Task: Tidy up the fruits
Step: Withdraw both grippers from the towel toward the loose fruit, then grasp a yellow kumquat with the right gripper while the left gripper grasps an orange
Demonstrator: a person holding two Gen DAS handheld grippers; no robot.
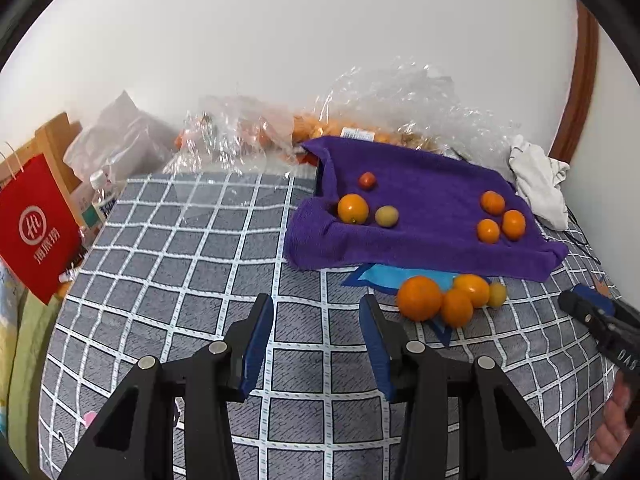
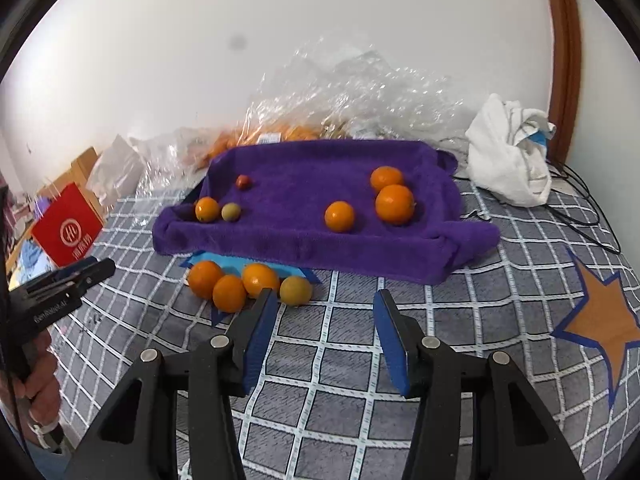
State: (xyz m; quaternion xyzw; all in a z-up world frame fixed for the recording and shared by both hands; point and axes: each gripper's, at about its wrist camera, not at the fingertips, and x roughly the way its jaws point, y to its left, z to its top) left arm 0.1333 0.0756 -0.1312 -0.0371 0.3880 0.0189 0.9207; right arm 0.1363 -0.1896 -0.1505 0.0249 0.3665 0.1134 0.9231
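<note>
— Grey checked bedcover (image 2: 344, 360) runs from me to the white wall; what sits on it?

— Biggest is the purple towel (image 2: 304, 216), far and centre, with three oranges on its right part and an orange, a pale fruit and a small red one on its left. Nearer, just off its near left edge, lies a loose cluster of fruit (image 2: 244, 284): three oranges and a yellowish one, touching, strung out left to right.

— Which of your grippers is closer to that cluster?

— My right gripper (image 2: 324, 304), I judge. Its jaws are spread wide with nothing between them, and its left finger tip sits just beside the yellowish fruit (image 2: 295, 290). So the cluster lies ahead and slightly left.

— And the other?

— My left gripper (image 1: 316, 308) is also spread and empty; from it the cluster (image 1: 448, 300) lies ahead and to the right, a little farther off.
</note>
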